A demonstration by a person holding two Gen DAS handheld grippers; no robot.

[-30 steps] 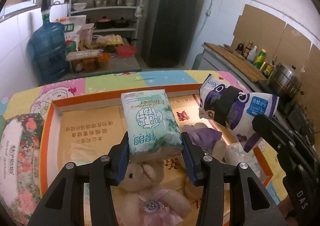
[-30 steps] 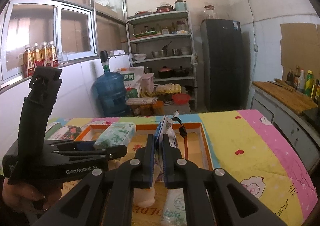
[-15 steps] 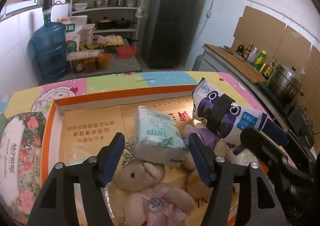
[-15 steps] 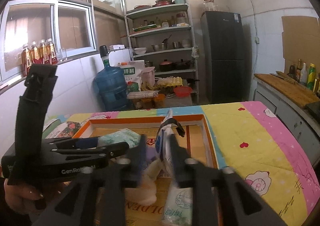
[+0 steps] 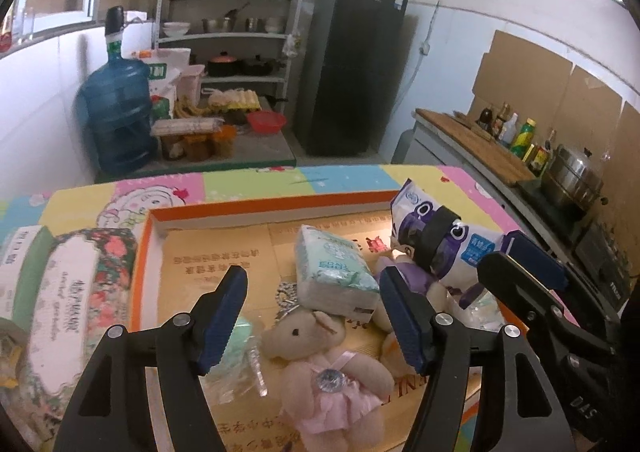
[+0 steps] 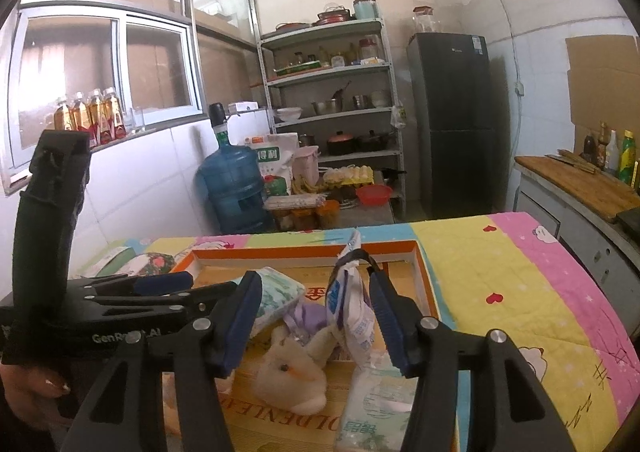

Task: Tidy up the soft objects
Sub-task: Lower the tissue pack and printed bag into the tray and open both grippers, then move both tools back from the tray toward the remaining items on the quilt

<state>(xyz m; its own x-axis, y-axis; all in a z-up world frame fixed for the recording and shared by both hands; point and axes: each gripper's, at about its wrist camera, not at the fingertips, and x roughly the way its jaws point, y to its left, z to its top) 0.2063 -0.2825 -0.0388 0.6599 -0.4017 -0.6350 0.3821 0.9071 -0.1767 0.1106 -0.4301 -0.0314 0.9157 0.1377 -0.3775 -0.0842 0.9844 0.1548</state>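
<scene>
A green-white tissue pack lies tilted in the orange-rimmed cardboard box, resting on plush toys. My left gripper hangs open just above and behind it, touching nothing. A beige bear in a pink dress lies below its fingers. The purple-white pouch stands on edge between the fingers of my right gripper, whose jaws are opening; the pads no longer press on it. A white plush toy and another tissue pack lie under it.
Flowered tissue packs lie left of the box on the colourful quilt. A hand holds the left gripper's handle. Beyond the table stand a water bottle, shelves and a fridge; a counter runs along the right.
The left gripper opened, let the green tissue pack drop onto the toys and drew back and up. The right gripper opened off the pouch, which settled lower in the box.
</scene>
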